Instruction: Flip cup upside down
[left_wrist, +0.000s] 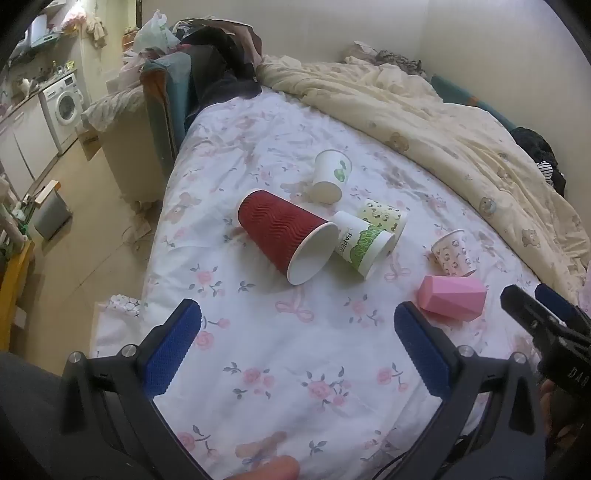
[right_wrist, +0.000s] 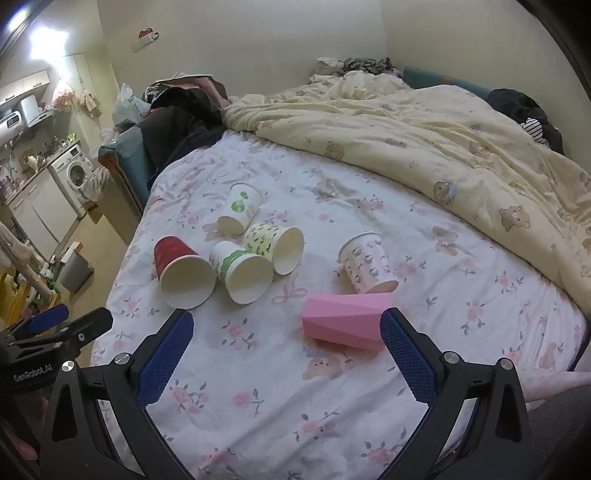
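Several cups lie on their sides on the floral bed sheet (left_wrist: 295, 350). A red ribbed cup (left_wrist: 284, 236) (right_wrist: 181, 269) lies with its mouth toward me. Beside it lie a white-and-green paper cup (left_wrist: 362, 243) (right_wrist: 240, 269), a yellow patterned cup (left_wrist: 384, 218) (right_wrist: 275, 245), a white cup with a green logo (left_wrist: 330, 175) (right_wrist: 240, 210), a pink-print cup (left_wrist: 452, 254) (right_wrist: 365, 264) and a faceted pink cup (left_wrist: 452, 297) (right_wrist: 345, 325). My left gripper (left_wrist: 297, 319) is open and empty, short of the red cup. My right gripper (right_wrist: 286, 330) is open and empty, its right finger next to the pink cup.
A cream duvet (right_wrist: 424, 140) is bunched along the far and right side of the bed. The bed's left edge drops to the floor, with a grey bin (left_wrist: 51, 212) and a washing machine (left_wrist: 64, 103) beyond. Dark clothes (right_wrist: 177, 110) are piled at the far left.
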